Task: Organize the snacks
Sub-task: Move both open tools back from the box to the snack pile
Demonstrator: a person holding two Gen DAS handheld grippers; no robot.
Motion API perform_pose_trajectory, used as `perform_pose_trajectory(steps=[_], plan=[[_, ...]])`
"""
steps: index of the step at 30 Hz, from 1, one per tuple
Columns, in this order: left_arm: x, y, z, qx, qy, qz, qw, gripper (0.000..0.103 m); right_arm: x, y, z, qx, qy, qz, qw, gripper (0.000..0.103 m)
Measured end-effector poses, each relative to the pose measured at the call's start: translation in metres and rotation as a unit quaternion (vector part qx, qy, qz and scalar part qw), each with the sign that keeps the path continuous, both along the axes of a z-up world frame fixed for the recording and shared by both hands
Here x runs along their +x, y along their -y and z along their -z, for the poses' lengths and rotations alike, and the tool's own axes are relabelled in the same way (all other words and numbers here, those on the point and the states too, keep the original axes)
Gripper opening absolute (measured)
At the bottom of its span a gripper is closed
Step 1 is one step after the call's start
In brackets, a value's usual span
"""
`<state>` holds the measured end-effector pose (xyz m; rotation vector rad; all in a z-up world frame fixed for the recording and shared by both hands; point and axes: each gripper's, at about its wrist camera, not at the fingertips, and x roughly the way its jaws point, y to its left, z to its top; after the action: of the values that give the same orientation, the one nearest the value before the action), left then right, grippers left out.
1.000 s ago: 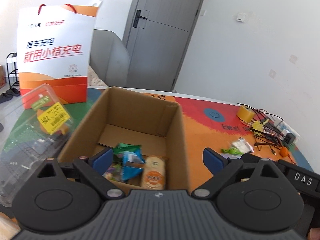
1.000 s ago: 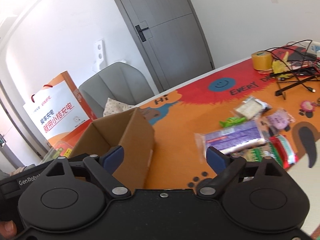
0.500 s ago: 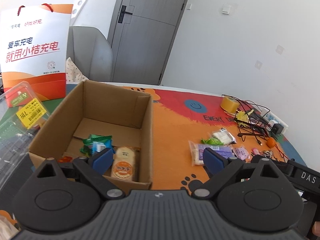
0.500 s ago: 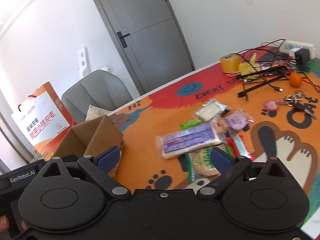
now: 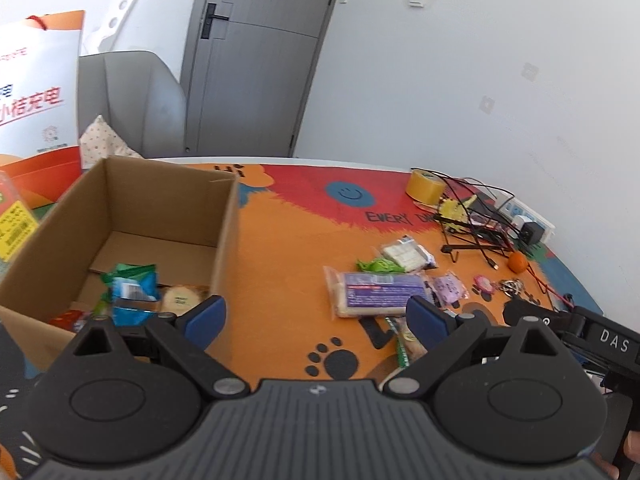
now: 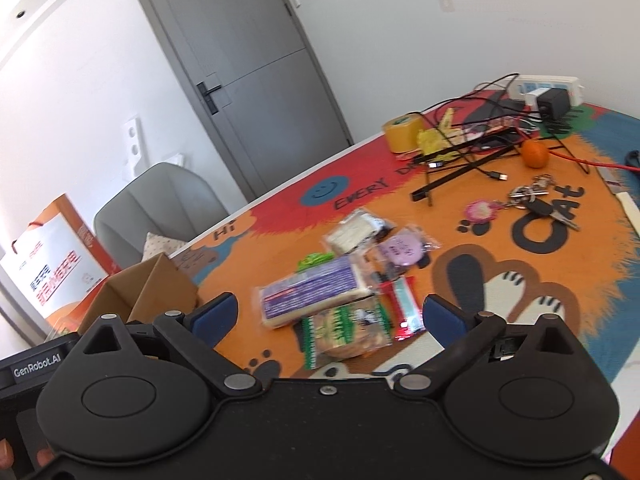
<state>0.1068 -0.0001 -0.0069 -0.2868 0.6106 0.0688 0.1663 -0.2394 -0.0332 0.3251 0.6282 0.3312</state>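
Observation:
An open cardboard box (image 5: 224, 240) stands at the left of the orange mat and holds several snack packs (image 5: 132, 292). Loose snacks lie on the mat to its right: a long purple-labelled pack (image 5: 380, 292) (image 6: 312, 292), a clear pack of white bars (image 5: 404, 254) (image 6: 352, 234), a green packet (image 5: 376, 266) (image 6: 316, 259), a round purple pack (image 6: 402, 250), a green-striped biscuit pack (image 6: 348, 334) and a red stick (image 6: 404, 306). My left gripper (image 5: 316, 318) is open and empty above the mat beside the box. My right gripper (image 6: 330, 314) is open and empty just above the biscuit pack.
A tape roll (image 5: 426, 186) (image 6: 402, 134), tangled cables with a black stand (image 6: 480, 152), a power strip (image 6: 548, 88), an orange fruit (image 6: 535, 153) and keys (image 6: 536, 200) lie at the far right. An orange paper bag (image 5: 36, 120) and grey chair (image 5: 132, 100) stand behind the box.
Both grippers have swung right, away from the box and toward the loose snack pile. The right gripper has come closer to the biscuit pack. Both stayed open and empty.

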Motion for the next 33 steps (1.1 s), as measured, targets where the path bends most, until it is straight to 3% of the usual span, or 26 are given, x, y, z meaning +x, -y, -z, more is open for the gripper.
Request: perform_pose_trajectory(steps=[13, 25, 33], plan=[[0.028, 0.032, 0.017, -0.010, -0.020, 0.029, 0.9993, 0.096, 0.011, 0.028, 0.017, -0.003, -0.010, 0.026, 1.000, 0.094], [0.058, 0.072, 0.040, 0.000, -0.046, 0.048, 0.9978, 0.096, 0.026, 0.056, 0.039, 0.015, -0.024, 0.029, 0.999, 0.069], [0.075, 0.091, 0.054, 0.010, -0.061, 0.050, 0.9969, 0.096, 0.034, 0.068, 0.050, 0.022, -0.028, 0.026, 0.999, 0.063]])
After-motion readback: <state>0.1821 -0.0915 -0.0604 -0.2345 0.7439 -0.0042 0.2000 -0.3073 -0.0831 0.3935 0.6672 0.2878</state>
